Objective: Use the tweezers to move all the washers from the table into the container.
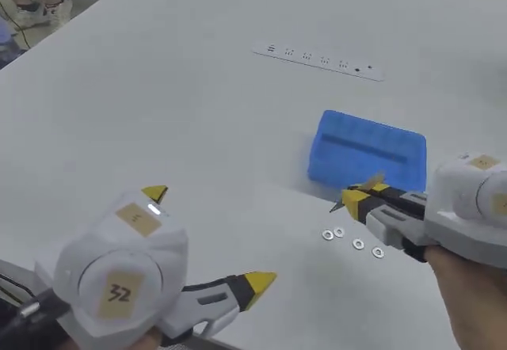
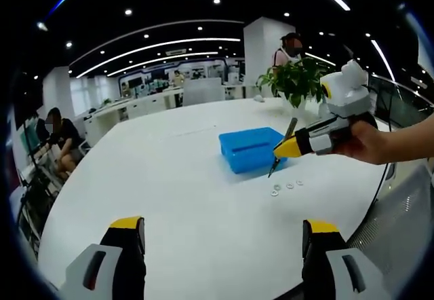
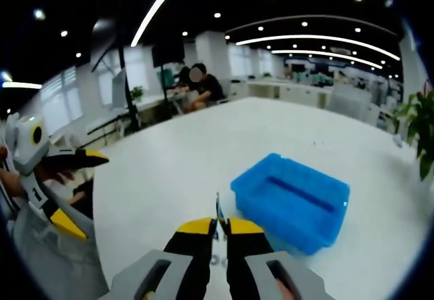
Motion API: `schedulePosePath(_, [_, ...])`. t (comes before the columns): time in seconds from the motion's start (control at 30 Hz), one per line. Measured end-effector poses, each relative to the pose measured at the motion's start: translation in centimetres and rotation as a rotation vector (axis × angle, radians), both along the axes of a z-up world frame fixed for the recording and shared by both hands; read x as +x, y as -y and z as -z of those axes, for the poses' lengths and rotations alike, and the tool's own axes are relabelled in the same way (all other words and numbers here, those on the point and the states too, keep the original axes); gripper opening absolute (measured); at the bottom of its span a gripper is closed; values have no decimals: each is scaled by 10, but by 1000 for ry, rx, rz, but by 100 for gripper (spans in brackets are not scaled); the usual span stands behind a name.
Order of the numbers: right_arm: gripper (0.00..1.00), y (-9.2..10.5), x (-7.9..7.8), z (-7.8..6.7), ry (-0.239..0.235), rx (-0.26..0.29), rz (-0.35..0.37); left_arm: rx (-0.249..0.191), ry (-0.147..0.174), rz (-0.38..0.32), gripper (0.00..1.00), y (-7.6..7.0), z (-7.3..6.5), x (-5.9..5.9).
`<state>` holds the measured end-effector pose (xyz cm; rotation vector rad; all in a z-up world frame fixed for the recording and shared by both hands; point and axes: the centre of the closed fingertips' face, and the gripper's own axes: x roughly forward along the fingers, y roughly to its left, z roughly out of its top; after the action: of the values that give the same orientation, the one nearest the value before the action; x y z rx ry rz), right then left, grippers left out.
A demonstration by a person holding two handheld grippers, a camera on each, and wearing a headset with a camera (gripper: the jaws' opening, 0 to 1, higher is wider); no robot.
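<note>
A broad white table [image 1: 198, 112] is seen, its top plain and matte, with a white power strip [image 1: 321, 61] laid flat towards the far side. The blue container [image 1: 368, 152] is set upright on the table, open side up, well apart from the strip. Four washers [image 1: 358, 245] are found lying flat on the bare surface just in front of the container, in a short loose row, none touching the container.

The right gripper [image 1: 360, 195] is held above the table beside the container, its jaws pressed together on the tweezers [image 2: 281, 147], which are pointed downward at a slant, the tip just above and beside the washers. Whether the tip touches the table cannot be told, nor whether the tweezer tips are together. The left gripper [image 1: 207, 237] is held low at the near edge, well apart from the washers, its jaws spread wide with nothing between them.

Around the table an open office is shown: long curved ceiling lights [image 2: 156, 45], a white pillar [image 2: 261, 45], rows of desks [image 2: 142, 103], and a leafy plant [image 2: 295, 79] beyond the far edge. A seated person [image 3: 200, 83] is seen at another desk.
</note>
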<state>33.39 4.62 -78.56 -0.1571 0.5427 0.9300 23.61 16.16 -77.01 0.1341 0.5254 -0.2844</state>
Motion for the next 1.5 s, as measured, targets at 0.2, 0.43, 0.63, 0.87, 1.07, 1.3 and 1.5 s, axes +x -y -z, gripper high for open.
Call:
schedulePosePath(0.2, [3, 1, -1, 14, -17, -28, -23, -4, 4, 10, 99, 2, -1, 0])
schedulePosePath(0.43, [3, 4, -3, 22, -16, -66, -51, -10, 4, 5, 99, 2, -3, 0])
schedulePosePath(0.63, [3, 8, -6, 21, -20, -65, -58, -10, 4, 6, 99, 2, -4, 0])
schedulePosePath(0.87, [4, 7, -4, 26, -37, -62, -58, -18, 9, 4, 99, 2, -7, 0])
schedulePosePath(1.07, [3, 6, -10, 26, -56, -64, -66, -16, 12, 4, 99, 2, -8, 0])
schedulePosePath(1.3, [3, 5, -10, 25, -40, -82, -71, -19, 13, 1, 99, 1, -8, 0])
schedulePosePath(1.5, [3, 5, -8, 24, -40, -98, -88, -20, 15, -1, 99, 1, -8, 0])
